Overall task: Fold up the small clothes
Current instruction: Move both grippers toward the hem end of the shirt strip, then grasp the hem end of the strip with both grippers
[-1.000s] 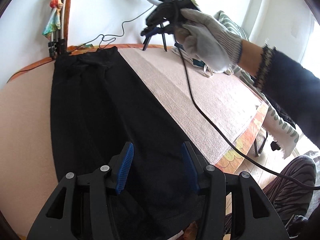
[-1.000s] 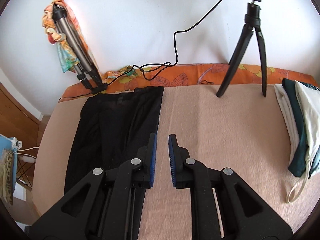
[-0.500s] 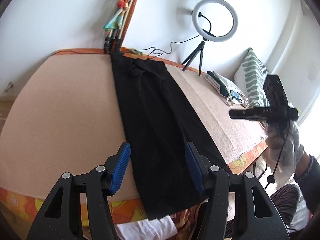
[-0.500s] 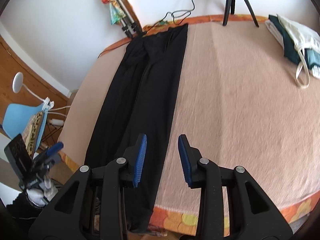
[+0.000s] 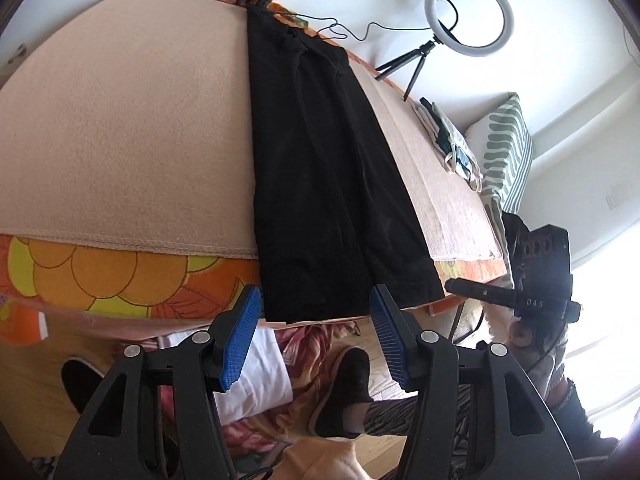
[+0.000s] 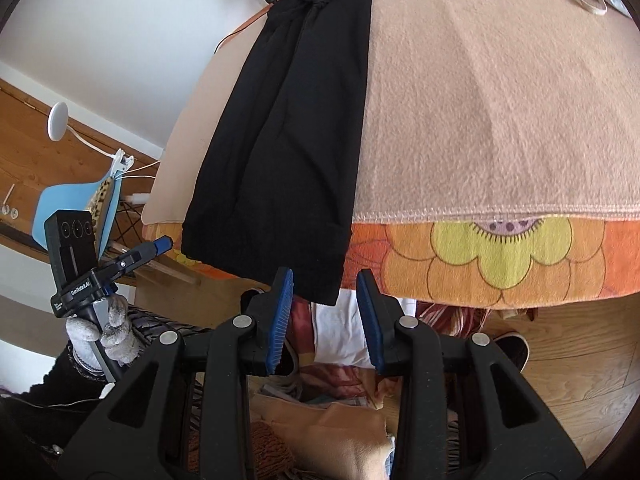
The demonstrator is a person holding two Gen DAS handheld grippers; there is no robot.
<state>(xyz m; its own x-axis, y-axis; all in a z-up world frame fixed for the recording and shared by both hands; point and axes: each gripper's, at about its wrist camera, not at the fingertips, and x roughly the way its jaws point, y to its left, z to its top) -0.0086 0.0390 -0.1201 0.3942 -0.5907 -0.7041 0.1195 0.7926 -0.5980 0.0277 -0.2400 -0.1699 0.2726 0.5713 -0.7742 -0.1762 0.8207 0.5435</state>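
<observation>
A pair of long black trousers [image 5: 320, 168] lies flat and lengthwise on the beige blanket [image 5: 120, 132], its leg cuffs hanging over the near table edge. It also shows in the right wrist view [image 6: 292, 132]. My left gripper [image 5: 316, 340] is open and empty, just below the cuffs. My right gripper [image 6: 324, 312] is open and empty, just under the right cuff corner [image 6: 324, 288]. The right gripper shows at the right of the left wrist view [image 5: 532, 292], and the left gripper shows at the left of the right wrist view [image 6: 120, 260].
A ring light on a tripod [image 5: 468, 16] stands at the far edge. Folded clothes [image 5: 456, 148] lie at the far right of the blanket. An orange floral cloth [image 6: 500, 256] hangs over the near edge. A blue chair [image 6: 76, 208] stands to the left. Feet and fabric lie on the floor [image 5: 344, 384].
Both grippers have pulled back from over the table to below its near edge, by the trouser cuffs. The right gripper has opened wider.
</observation>
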